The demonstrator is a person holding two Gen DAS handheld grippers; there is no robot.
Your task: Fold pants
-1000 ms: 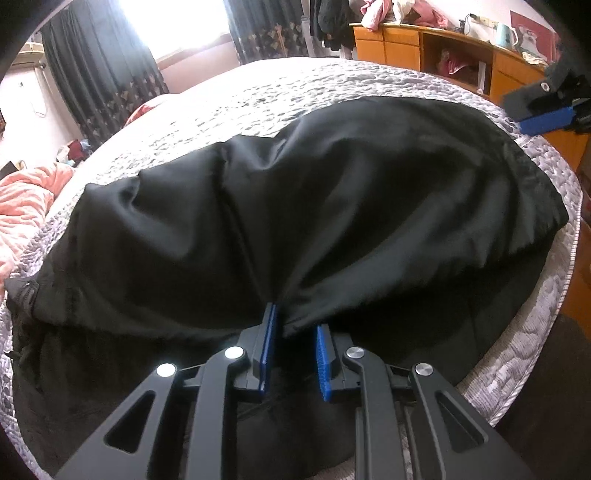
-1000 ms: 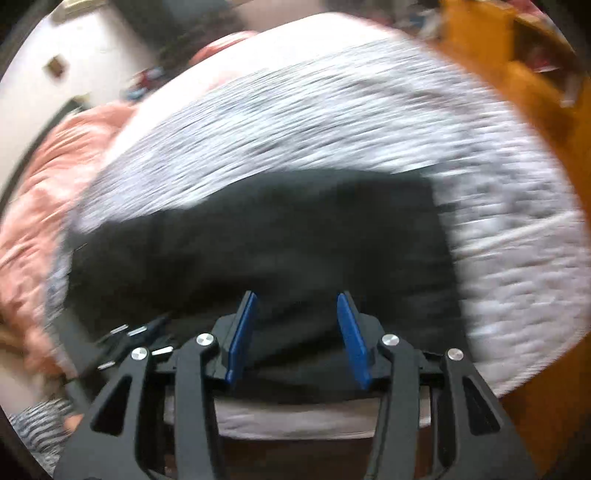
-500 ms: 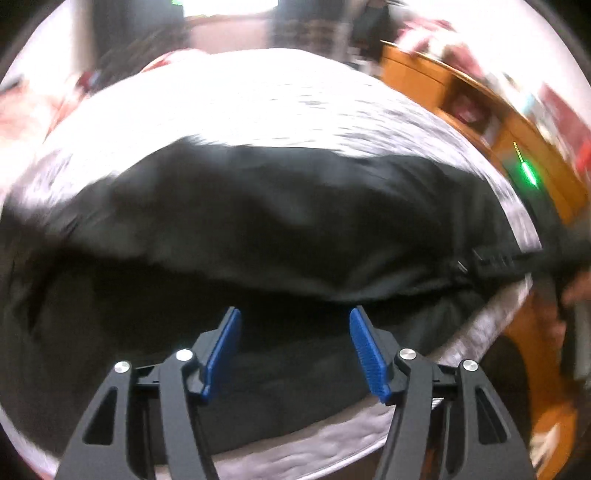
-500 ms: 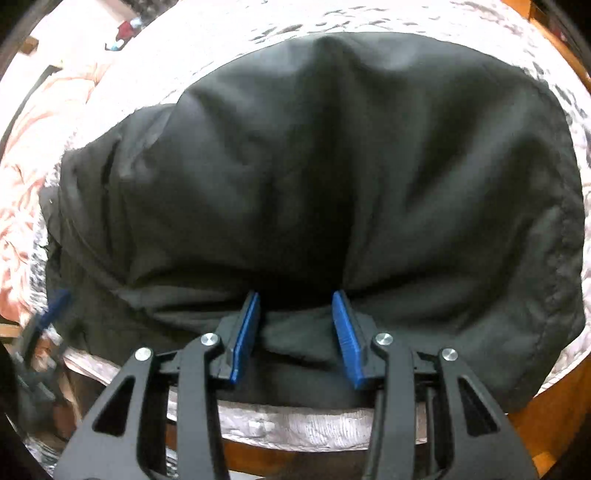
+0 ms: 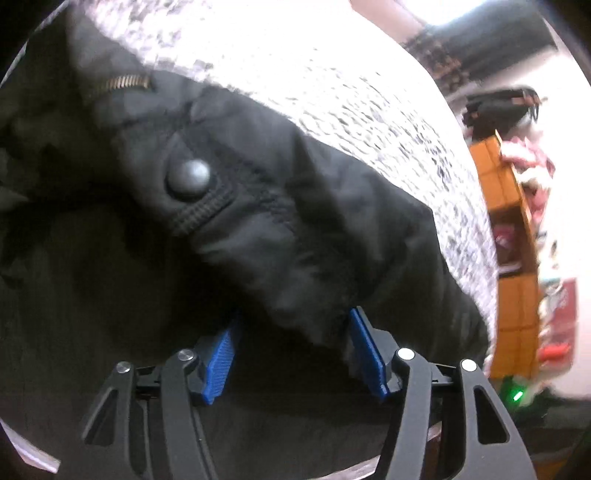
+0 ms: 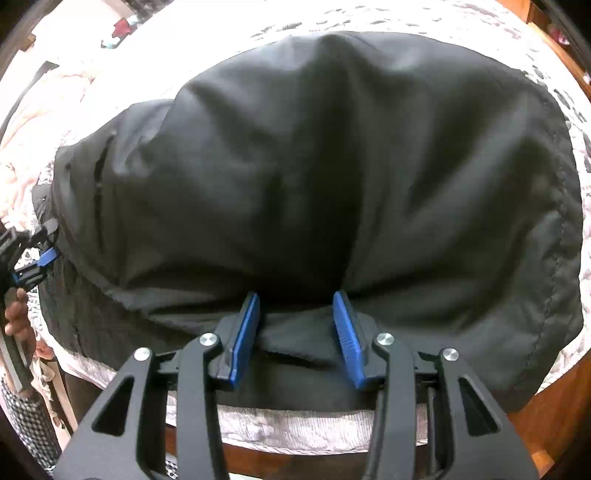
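Observation:
Black pants (image 6: 314, 177) lie folded over on the grey quilted bed (image 6: 424, 22). In the left wrist view I am close over the waistband (image 5: 258, 206), with its dark snap button (image 5: 187, 180) and a brass zipper (image 5: 118, 83). My left gripper (image 5: 293, 354) is open, its blue pads either side of a waistband fold. My right gripper (image 6: 297, 332) is open at the near edge of the folded pants, with cloth lying between the pads. The left gripper also shows at the left edge of the right wrist view (image 6: 33, 258).
An orange wooden cabinet (image 5: 513, 236) with clutter stands to the right of the bed. A pink blanket (image 6: 22, 147) lies at the bed's left side. The bed's wooden frame (image 6: 546, 417) runs along the near edge.
My left gripper let go of the pants fold, opened, and swung to the waistband end. My right gripper came down to the near edge of the folded pants and stayed open.

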